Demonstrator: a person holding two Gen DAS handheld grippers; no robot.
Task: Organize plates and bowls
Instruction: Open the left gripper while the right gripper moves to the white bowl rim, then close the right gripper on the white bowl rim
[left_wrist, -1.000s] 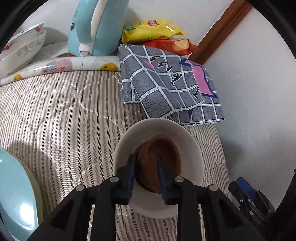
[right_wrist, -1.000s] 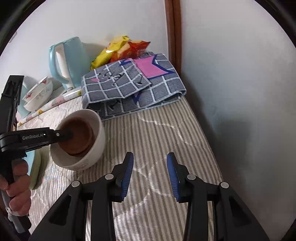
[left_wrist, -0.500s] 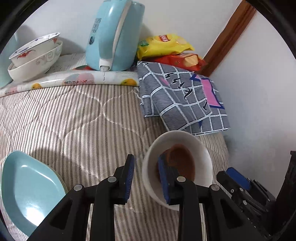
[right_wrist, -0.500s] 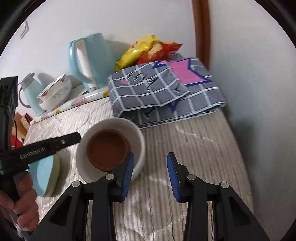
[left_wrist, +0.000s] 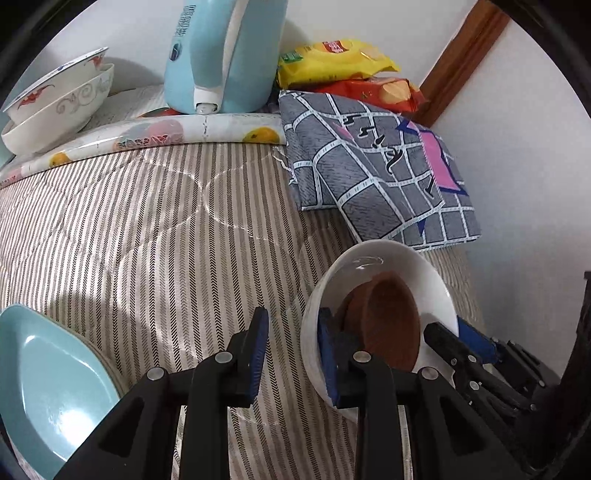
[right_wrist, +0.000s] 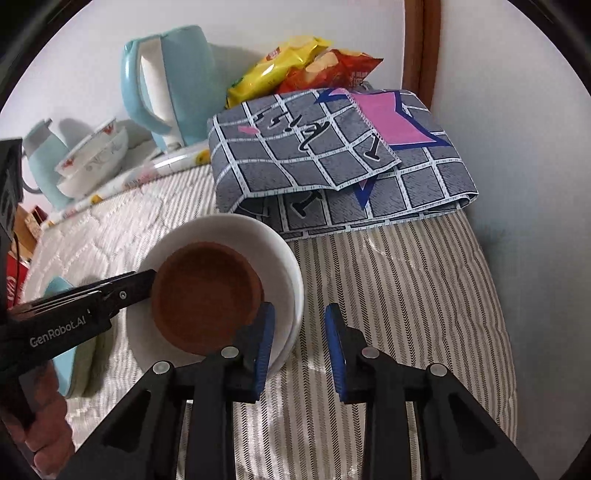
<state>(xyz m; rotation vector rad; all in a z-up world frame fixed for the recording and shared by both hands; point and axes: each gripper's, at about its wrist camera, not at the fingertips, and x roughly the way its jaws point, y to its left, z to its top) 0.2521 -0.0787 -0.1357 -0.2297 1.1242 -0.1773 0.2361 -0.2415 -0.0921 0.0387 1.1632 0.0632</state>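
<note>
A white bowl (left_wrist: 369, 258) (right_wrist: 280, 251) with a brown bowl (left_wrist: 388, 325) (right_wrist: 207, 291) nested inside sits on the striped bedding. My left gripper (left_wrist: 291, 354) straddles its near wall. One finger is inside next to the brown bowl, the other outside with bedding showing in the gap. From the right wrist view its finger (right_wrist: 122, 291) reaches over the rim from the left. My right gripper (right_wrist: 299, 347) (left_wrist: 461, 339) has the opposite rim between its jaws. They are closing, and the pads are not pressing on the rim.
A light blue plate (left_wrist: 48, 391) (right_wrist: 70, 354) lies left of the bowls. Two stacked patterned bowls (left_wrist: 62, 103) and a blue kettle (left_wrist: 221, 55) stand at the back. A folded grey cloth (left_wrist: 369, 173) and snack packets (left_wrist: 332, 59) fill the far right corner by the wall.
The nested bowls, tilted up in my left gripper before, now rest on the bedding. My left gripper slid left across them. The right gripper moved left onto the rim and narrowed.
</note>
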